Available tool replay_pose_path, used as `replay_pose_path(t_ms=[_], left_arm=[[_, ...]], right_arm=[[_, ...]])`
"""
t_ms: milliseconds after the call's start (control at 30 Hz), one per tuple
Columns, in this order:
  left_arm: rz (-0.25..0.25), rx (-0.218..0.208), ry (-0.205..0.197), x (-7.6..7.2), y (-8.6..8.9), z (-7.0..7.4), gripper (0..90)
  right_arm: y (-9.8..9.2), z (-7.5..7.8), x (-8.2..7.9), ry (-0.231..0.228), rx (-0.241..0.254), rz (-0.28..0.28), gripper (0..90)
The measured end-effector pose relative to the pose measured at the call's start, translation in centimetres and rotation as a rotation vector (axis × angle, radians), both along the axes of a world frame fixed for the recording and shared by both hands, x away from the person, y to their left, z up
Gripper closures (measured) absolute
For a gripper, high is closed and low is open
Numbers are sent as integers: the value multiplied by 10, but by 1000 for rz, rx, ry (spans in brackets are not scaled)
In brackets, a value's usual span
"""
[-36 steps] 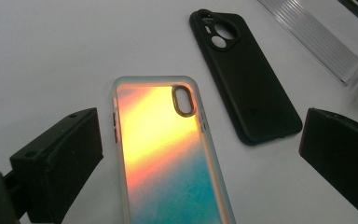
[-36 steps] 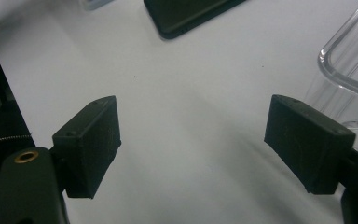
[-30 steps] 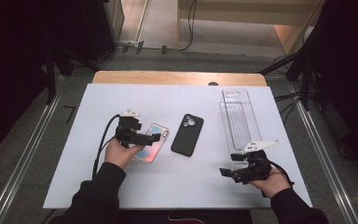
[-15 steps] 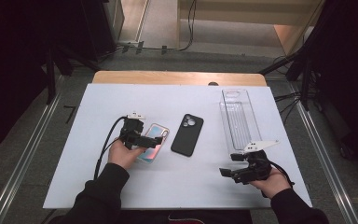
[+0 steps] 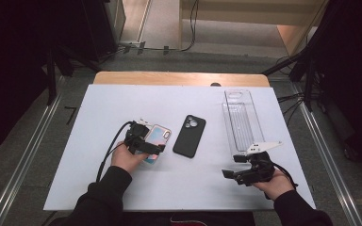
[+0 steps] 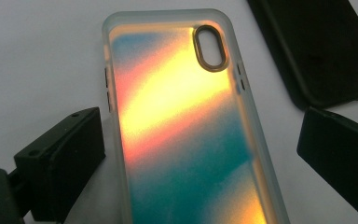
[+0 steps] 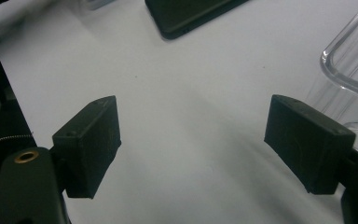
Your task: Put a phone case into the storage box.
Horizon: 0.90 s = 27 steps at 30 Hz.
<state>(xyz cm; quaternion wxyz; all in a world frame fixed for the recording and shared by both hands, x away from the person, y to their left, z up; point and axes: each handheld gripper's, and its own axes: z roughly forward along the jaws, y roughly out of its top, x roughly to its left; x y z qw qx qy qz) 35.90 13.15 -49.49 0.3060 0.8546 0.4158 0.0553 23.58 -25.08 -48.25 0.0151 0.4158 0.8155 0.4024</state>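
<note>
Two phone cases, one clear tray and two tools are what we count on the white tabletop [image 5: 99, 188], and we take them from the largest down. The tabletop itself carries everything. The clear tray [image 5: 242, 118] lies lengthwise at the far right and we see nothing inside it. The black phone case [image 5: 189, 136] lies flat near the middle, camera cut-outs toward the far edge, well apart from the tray. Just left of it lies the iridescent phone case [image 5: 157, 136], flat on the tabletop with its oval camera opening toward the far side; the two cases sit close together but do not touch.

Compared with the high view a second ago, we find the left tool [image 5: 147, 147] lower and drawn nearer the person's edge, now over the near end of the iridescent case rather than beside its middle. Both cases and the tray lie where they lay then, and the right tool [image 5: 238, 168] has kept its place near the front right, just short of the tray's near end.

From the left gripper view [image 6: 200, 158] we see the jaws standing apart, one on either side of the iridescent case [image 6: 182, 130], neither pad pressing on it. From the right gripper view [image 7: 191, 140] we see that tool's jaws spread wide over bare tabletop with nothing between them.
</note>
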Motion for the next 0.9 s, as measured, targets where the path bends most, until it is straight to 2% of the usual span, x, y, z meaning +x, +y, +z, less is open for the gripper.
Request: replay_pose_path(t_ms=[300,433,500,700,900], left_arm=[[16,41,-55,-7,-6,-4,8],[8,89,-92,-11,-11,-7,8],[11,137,-129,-14,-12,-7,46],[41,126,-147,-16,-10,-7,125],[46,120,-138,-15,-9,-5,153]], right_arm=[[0,0,0,2,-1,-3,164],[0,0,0,1,-3,-2,164],[1,0,0,2,-4,0,164],[1,0,0,1,-5,1,164],[2,-1,0,2,-7,4,164]])
